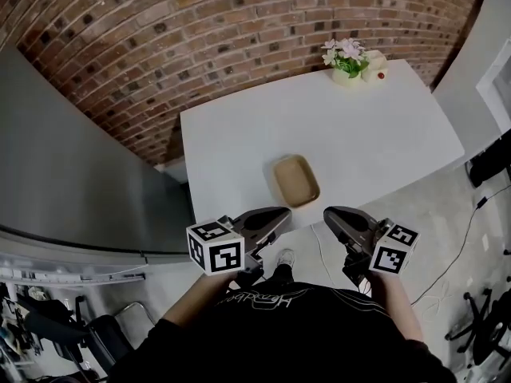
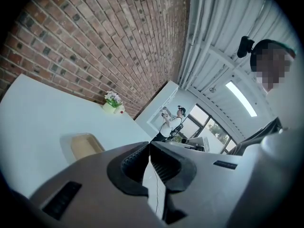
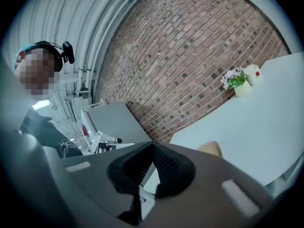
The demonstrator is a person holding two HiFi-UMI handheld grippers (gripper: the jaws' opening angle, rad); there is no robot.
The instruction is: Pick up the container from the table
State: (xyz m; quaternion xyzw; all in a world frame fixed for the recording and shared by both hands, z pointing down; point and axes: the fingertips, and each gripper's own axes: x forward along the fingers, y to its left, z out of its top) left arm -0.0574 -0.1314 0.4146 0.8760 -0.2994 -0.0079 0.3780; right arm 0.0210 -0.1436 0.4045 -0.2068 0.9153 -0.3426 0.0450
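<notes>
Brick wall (image 1: 200, 38) runs behind a white counter (image 1: 383, 134), with a tall grey panel (image 1: 72, 158) to the left and pale floor (image 1: 447, 214) to the right, where a dark cable (image 1: 467, 242) trails.

The container (image 1: 295, 180), a shallow tan tray with rounded corners, lies flat at the counter's near edge, about midway along it, and nothing touches it. At the far edge, well apart from it, stands a flower pot (image 1: 347, 61) with pink and white blooms. A small white object (image 1: 374, 66) with a red dot sits just to its right.

The left hand-held gripper (image 1: 281, 214) is held off the counter's near edge, near the container on its left side. In the left gripper view its jaws are together at the tips with nothing between them (image 2: 149, 144). The container (image 2: 85, 146) shows beyond them to the left, and the flower pot (image 2: 113, 102) is farther back.

The right hand-held gripper (image 1: 329, 214) is held level with the left one, off the near edge on the container's right side. Its jaws are likewise closed tip to tip and empty (image 3: 152, 144). A corner of the container (image 3: 211, 148) peeks over that jaw.

Each gripper carries a marker cube (image 1: 215, 246) at its near end.
</notes>
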